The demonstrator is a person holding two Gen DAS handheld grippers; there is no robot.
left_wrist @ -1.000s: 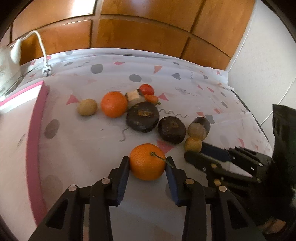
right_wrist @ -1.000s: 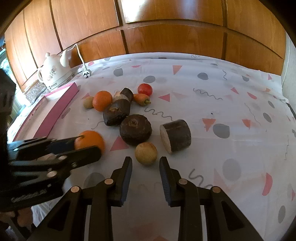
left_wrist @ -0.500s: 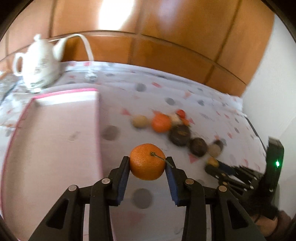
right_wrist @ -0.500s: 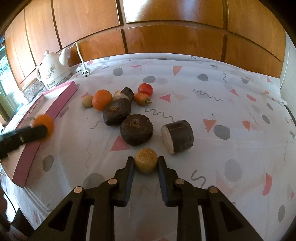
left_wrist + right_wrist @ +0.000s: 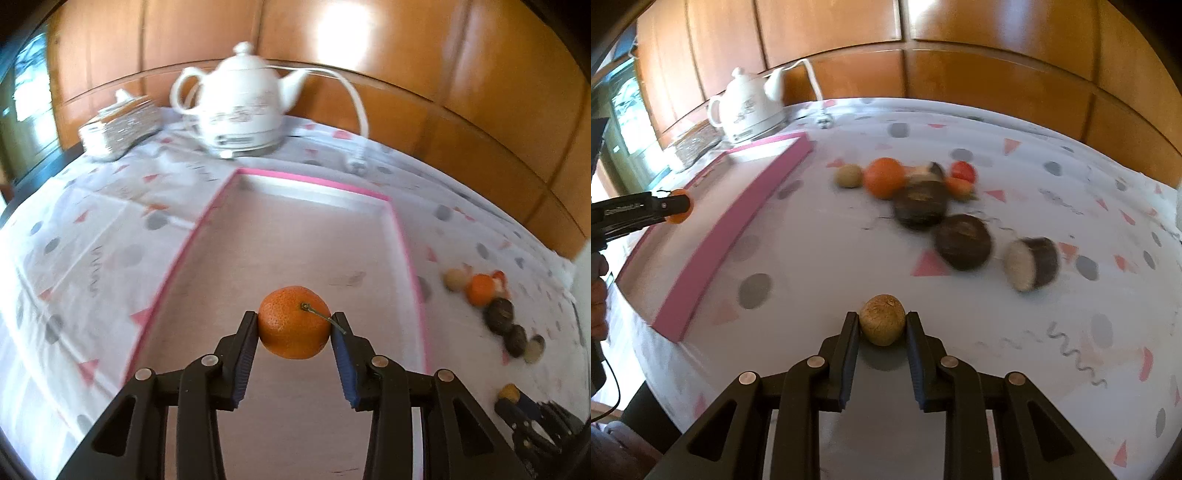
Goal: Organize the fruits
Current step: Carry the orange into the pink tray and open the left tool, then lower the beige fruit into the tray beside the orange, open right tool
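My left gripper (image 5: 293, 330) is shut on an orange mandarin (image 5: 293, 321) with a stem and holds it above the pink-rimmed tray (image 5: 317, 177). My right gripper (image 5: 882, 326) is shut on a small tan round fruit (image 5: 882, 319) and holds it above the tablecloth. The remaining pile lies on the cloth: another orange (image 5: 884, 177), a tan fruit (image 5: 849, 175), a red tomato (image 5: 963, 170), two dark round pieces (image 5: 963, 240) and a cut dark piece (image 5: 1030, 263). The left gripper with its mandarin (image 5: 677, 210) also shows in the right wrist view over the tray (image 5: 701, 251).
A white teapot (image 5: 242, 107) with a white cord stands behind the tray, beside a lidded patterned box (image 5: 118, 125). Wooden panelling runs along the back. The table edge falls away at the left (image 5: 642, 354).
My left gripper lifted the mandarin and carried it left, over the tray. My right gripper closed on the small tan fruit and lifted it, swinging toward the left.
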